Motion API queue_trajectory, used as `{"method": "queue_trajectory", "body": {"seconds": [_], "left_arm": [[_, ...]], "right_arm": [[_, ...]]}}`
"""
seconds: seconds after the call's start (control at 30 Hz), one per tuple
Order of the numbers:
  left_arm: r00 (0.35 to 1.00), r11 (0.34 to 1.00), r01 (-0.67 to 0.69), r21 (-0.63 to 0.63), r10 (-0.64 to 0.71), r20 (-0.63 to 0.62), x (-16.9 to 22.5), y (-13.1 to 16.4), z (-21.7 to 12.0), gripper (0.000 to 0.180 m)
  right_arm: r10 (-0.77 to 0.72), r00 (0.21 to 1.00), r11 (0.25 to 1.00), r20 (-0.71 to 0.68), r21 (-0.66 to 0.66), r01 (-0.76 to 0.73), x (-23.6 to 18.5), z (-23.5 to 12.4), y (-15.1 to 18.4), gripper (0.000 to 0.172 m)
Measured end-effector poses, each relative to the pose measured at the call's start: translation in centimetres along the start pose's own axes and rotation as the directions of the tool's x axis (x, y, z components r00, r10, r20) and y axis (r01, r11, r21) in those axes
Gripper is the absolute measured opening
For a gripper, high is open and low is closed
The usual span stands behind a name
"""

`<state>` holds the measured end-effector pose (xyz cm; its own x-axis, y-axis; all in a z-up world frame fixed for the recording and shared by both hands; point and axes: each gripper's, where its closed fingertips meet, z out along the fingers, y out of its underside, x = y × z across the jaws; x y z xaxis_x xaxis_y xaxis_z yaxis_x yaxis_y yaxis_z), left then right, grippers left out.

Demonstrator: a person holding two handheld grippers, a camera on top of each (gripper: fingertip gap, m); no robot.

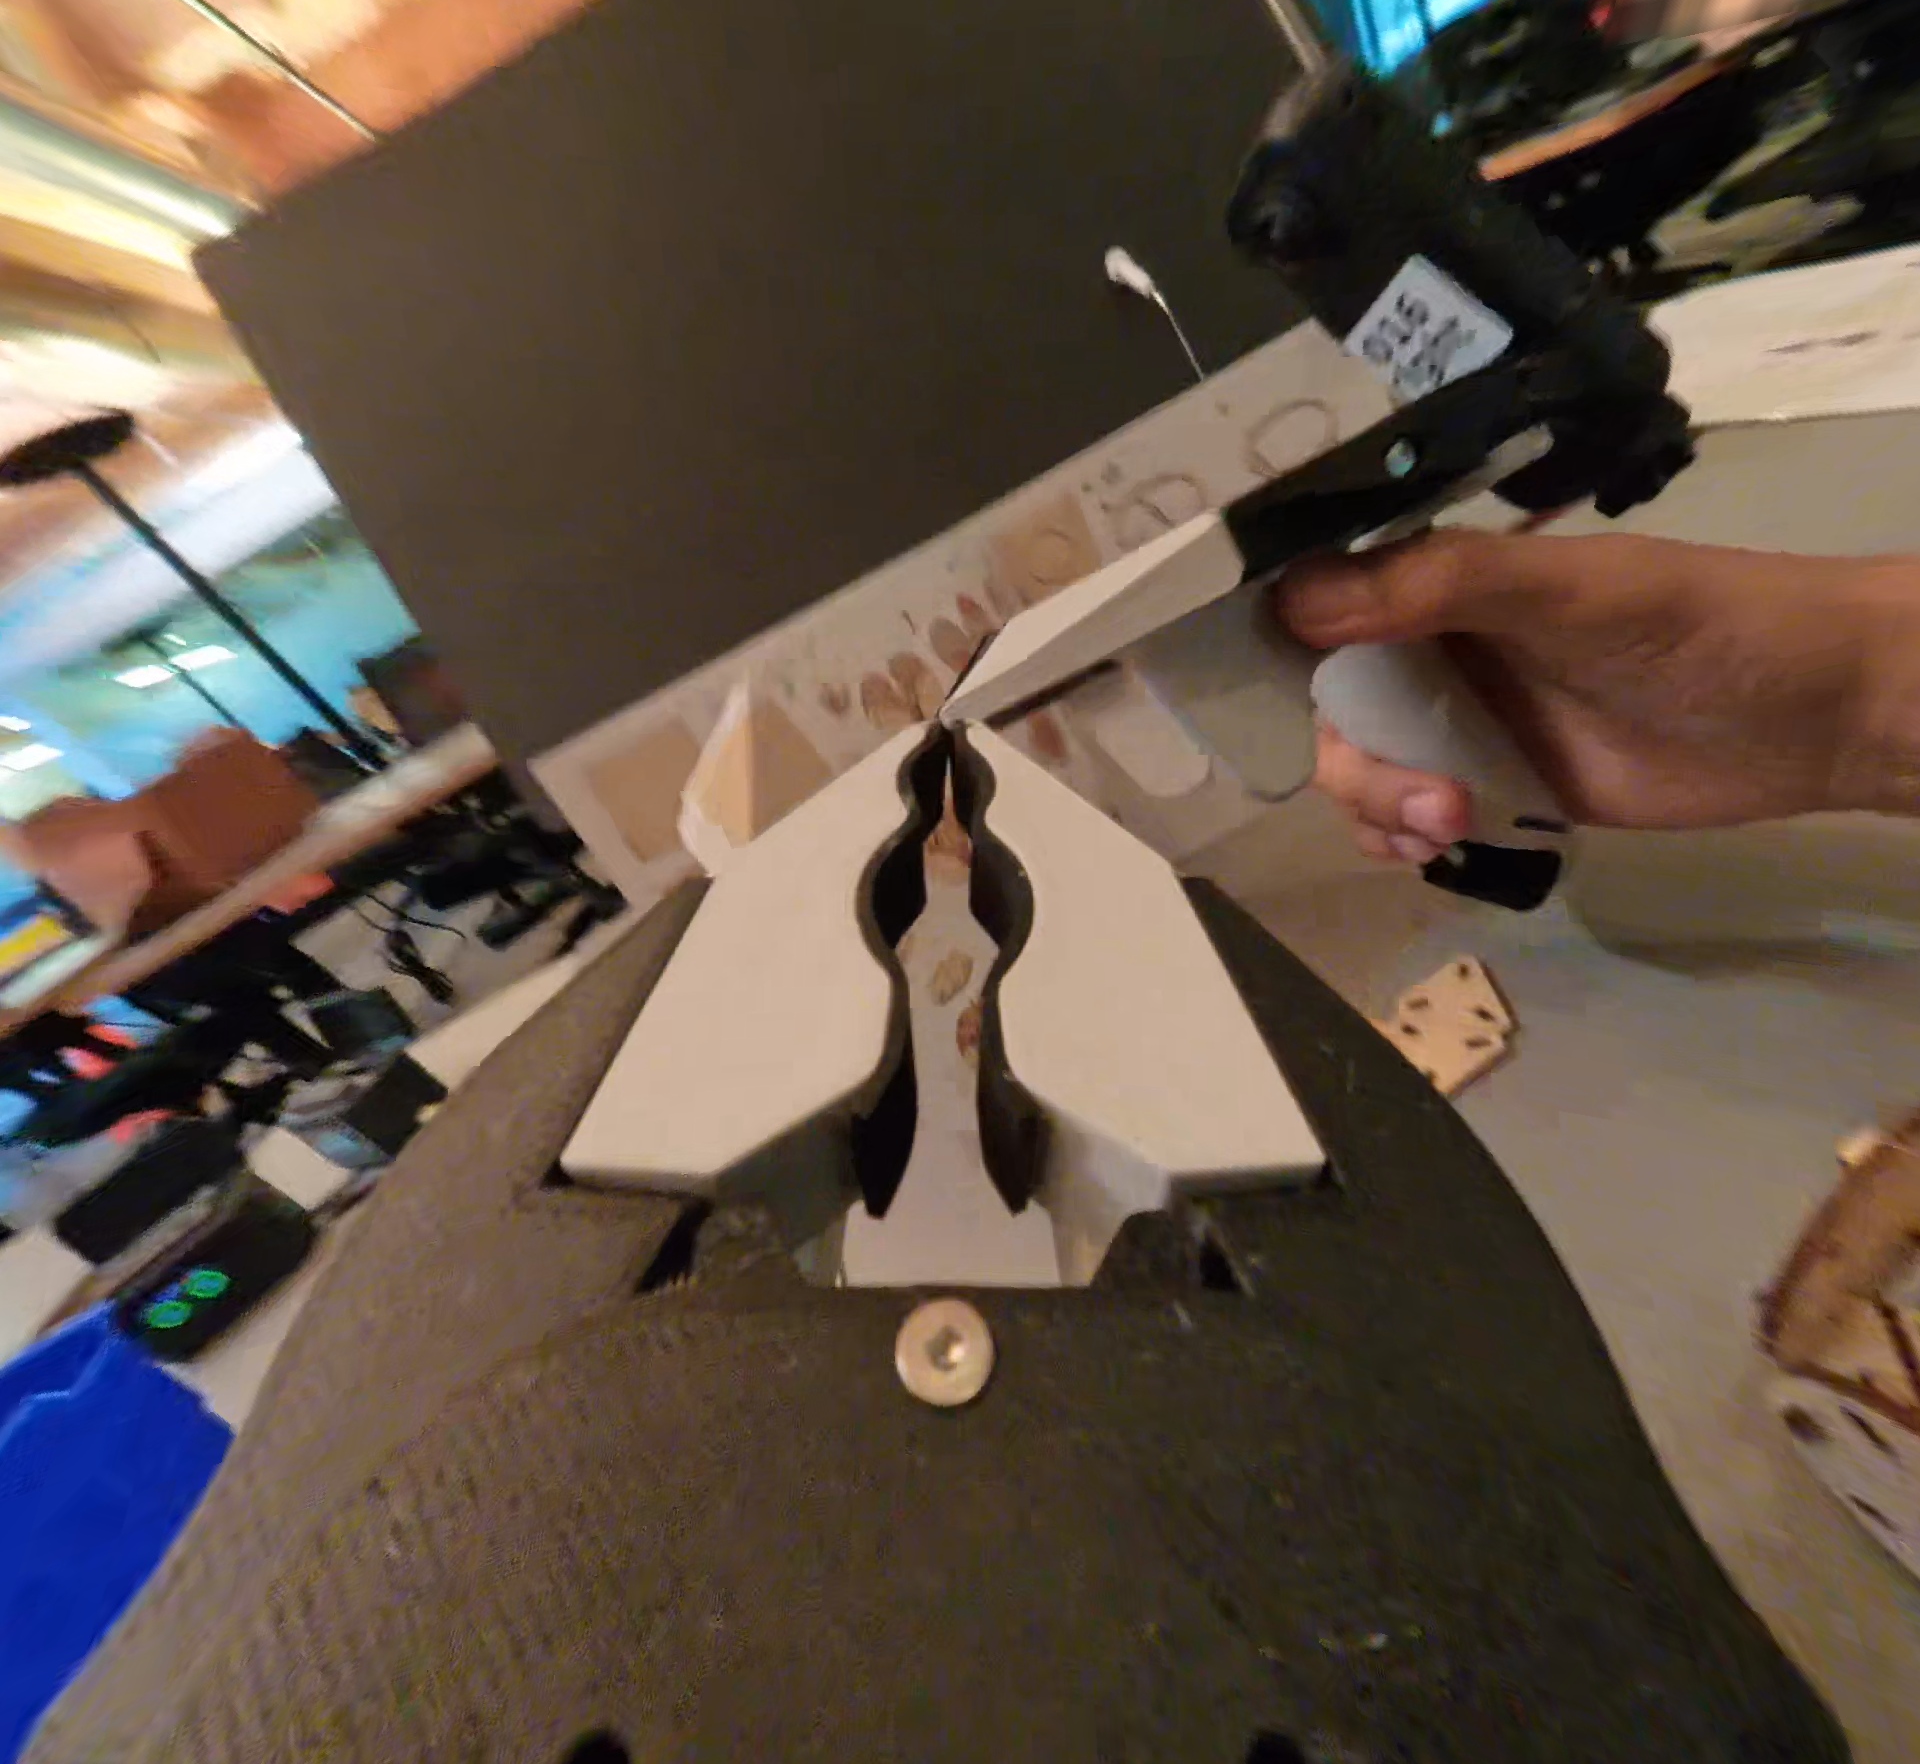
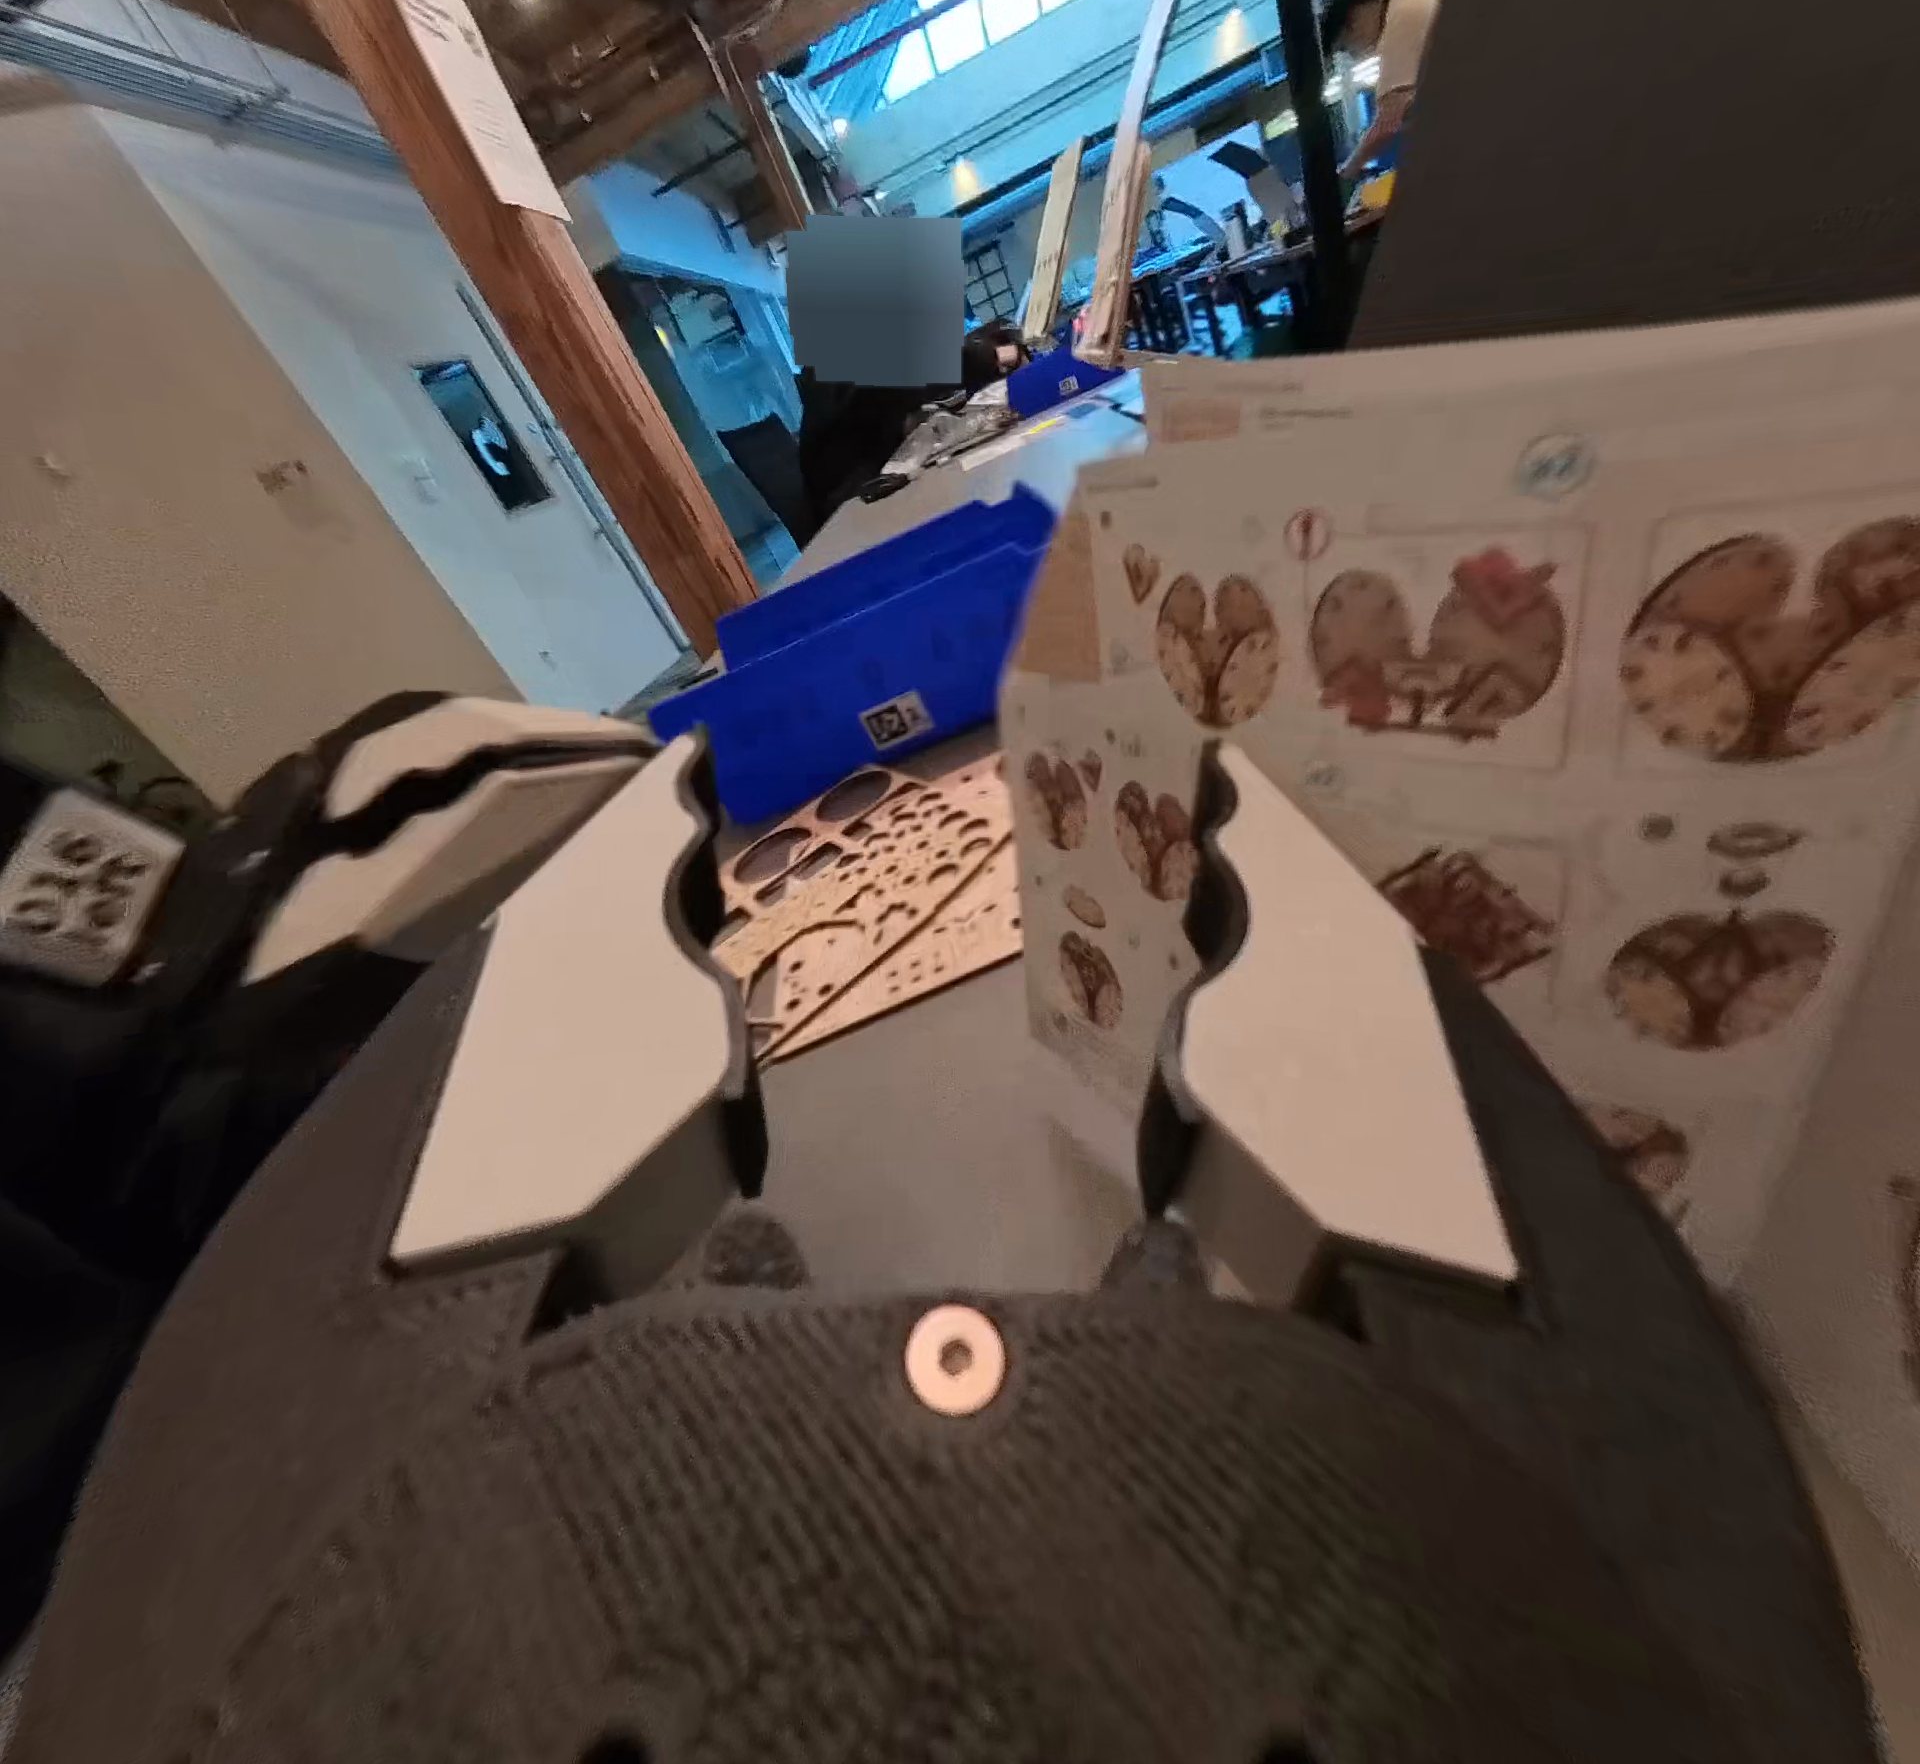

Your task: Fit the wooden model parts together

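Both pale fingers of the left gripper (image 1: pixel 948 748) meet at their tips, just in front of the printed instruction sheet (image 2: pixel 1455 675). That sheet stands upright, its edge between the wide-apart fingers of the right gripper (image 2: pixel 951 779), near the blue bin (image 2: pixel 831 675).

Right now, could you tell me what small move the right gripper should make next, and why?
Probably close the right gripper on the sheet: it is open and the sheet's edge stands between its fingers, while the left gripper is shut beside it.
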<state>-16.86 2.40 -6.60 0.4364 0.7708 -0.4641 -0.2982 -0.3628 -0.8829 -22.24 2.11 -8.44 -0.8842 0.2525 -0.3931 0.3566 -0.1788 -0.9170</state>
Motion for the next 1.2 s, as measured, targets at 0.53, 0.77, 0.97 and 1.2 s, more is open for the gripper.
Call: {"method": "queue_trajectory", "body": {"seconds": [0.53, 0.77, 0.97, 1.2], "left_arm": [[0.992, 0.88, 0.118, -0.461, -0.12, 0.026, -2.7, 10.8, 9.4, 0.0], [0.961, 0.83, 0.275, -0.485, -0.245, 0.125, -3.9, 13.1, 9.4, 0.0], [0.97, 0.887, 0.237, -0.397, -0.242, 0.039, -4.2, 10.6, 11.4, 0.0], [0.943, 0.875, 0.328, -0.356, -0.324, 0.072, -6.1, 10.4, 11.9, 0.0]], "right_arm": [[-0.251, 0.808, 0.968, -0.533, -0.141, 0.208, 6.0, -8.9, 1.6, 0.065], [-0.412, 0.756, 0.906, -0.509, -0.316, 0.282, 7.8, -7.5, 3.9, 0.05], [-0.56, 0.702, 0.812, -0.44, -0.46, 0.359, 10.4, -3.6, 3.1, 0.036], [-0.662, 0.621, 0.72, -0.421, -0.587, 0.37, 13.3, -1.7, 4.6, 0.027]]}}
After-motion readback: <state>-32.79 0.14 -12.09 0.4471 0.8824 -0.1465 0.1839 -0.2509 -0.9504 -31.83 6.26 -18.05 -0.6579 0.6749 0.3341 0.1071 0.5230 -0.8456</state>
